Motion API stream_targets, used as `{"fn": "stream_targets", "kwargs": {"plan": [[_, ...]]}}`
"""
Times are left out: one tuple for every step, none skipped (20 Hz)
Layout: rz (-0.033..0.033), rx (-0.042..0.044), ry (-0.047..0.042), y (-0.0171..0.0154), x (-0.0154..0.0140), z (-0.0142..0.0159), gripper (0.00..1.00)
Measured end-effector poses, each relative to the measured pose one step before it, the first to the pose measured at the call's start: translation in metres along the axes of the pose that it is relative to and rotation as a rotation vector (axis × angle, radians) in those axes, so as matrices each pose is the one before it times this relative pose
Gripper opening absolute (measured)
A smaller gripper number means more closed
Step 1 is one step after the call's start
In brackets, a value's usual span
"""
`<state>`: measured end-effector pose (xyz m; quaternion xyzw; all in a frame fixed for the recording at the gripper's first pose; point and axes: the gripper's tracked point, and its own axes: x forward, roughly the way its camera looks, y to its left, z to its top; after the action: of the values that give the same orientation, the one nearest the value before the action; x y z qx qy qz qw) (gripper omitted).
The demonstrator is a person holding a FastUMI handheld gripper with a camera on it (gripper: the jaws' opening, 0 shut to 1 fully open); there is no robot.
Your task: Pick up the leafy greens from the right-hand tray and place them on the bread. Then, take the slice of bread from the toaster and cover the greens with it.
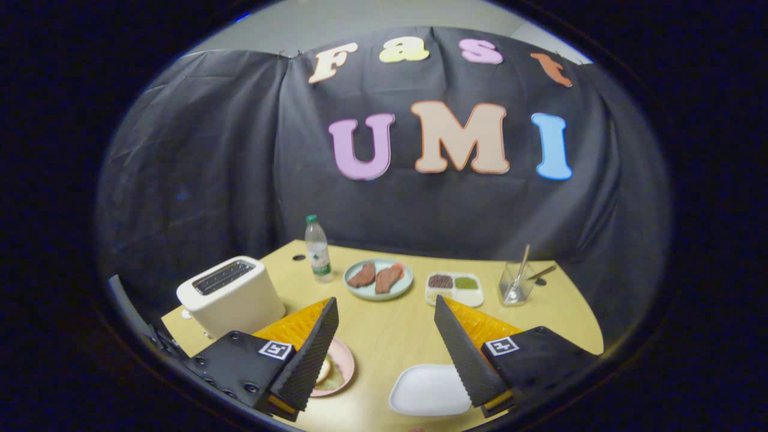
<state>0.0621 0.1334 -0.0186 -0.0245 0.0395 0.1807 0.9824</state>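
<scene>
My gripper (pixel 385 303) hangs open above the wooden table (pixel 390 336), with nothing between its fingers. A pink plate (pixel 343 365) lies just behind the left finger, which hides most of it. On that plate I see a pale piece of bread (pixel 324 371) with something yellowish-green beside it. A white tray (pixel 429 390) rests low between the fingers, nearer the right one, and its visible surface is plain white. The white toaster (pixel 231 295) stands to the left beyond the left finger. Its top slots look dark, and I cannot tell if a slice sits inside.
Beyond the fingers stand a water bottle (pixel 318 249), a light blue plate (pixel 378 279) with two brown pieces of meat, a divided white dish (pixel 454 288) of grains and a clear glass (pixel 517 282) holding utensils. The booth cloth rises behind the table's far edge.
</scene>
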Motion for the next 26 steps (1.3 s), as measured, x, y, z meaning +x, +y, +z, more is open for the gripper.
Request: {"fn": "stream_targets", "kwargs": {"plan": [[-0.02082,-0.0061,-0.05124,-0.00497,-0.00528,0.0169,1.0],[-0.0216,-0.00335,-0.03874,-0.00371,-0.00573,0.01406,1.0],[-0.02126,0.00786,-0.02922,-0.00399,-0.00461,0.01325,1.0],[-0.01029,0.01791,-0.02868,-0.00162,-0.00358,0.01458,1.0],[-0.00351,0.0169,-0.03549,-0.00013,-0.00301,0.01637,1.0],[-0.01102,0.01017,-0.03976,-0.00231,-0.00171,0.01693,1.0],[-0.00851,0.00567,-0.03489,-0.00204,-0.00351,0.01546,1.0],[-0.00441,0.0049,-0.02625,-0.00063,-0.00522,0.00432,1.0],[-0.00298,0.00204,-0.01782,-0.00019,-0.00115,0.0059,1.0],[-0.01121,-0.00254,-0.01607,-0.00108,-0.00102,0.00572,1.0],[-0.01323,-0.00629,-0.01393,-0.00243,-0.00164,0.00566,1.0],[-0.01441,-0.01059,-0.01294,-0.00597,-0.00148,0.00648,1.0],[-0.01436,-0.01238,-0.01049,-0.00422,-0.0046,0.00486,1.0],[-0.0084,-0.00477,-0.00285,-0.00464,-0.0001,-0.00242,1.0],[-0.00193,0.00322,0.00393,-0.00302,-0.00101,-0.00295,1.0],[-0.0008,0.00873,0.00523,-0.00061,-0.00125,-0.00244,1.0],[-0.00111,0.00524,0.00125,-0.00106,-0.00113,0.00085,1.0],[-0.00401,0.00126,-0.00261,-0.00302,0.00068,0.00108,1.0],[-0.00353,-0.00202,-0.00295,-0.00173,-0.00009,-0.00009,1.0],[-0.00436,-0.0035,-0.00189,-0.00218,-0.00114,-0.00052,1.0],[-0.00367,-0.00246,-0.00195,-0.00254,0.00068,-0.0003,1.0],[-0.003,-0.00015,-0.00133,-0.00117,-0.00127,-0.00084,1.0],[-0.00372,0.00277,-0.00024,-0.00223,-0.00011,-0.00085,1.0],[-0.00143,0.00699,0.00215,-0.00289,-0.0006,-0.0008,1.0],[-0.00383,0.00855,0.00178,-0.00299,0.0,-0.00077,1.0],[-0.00447,0.00748,-0.00194,-0.00583,-0.00034,0.0,1.0]]}}
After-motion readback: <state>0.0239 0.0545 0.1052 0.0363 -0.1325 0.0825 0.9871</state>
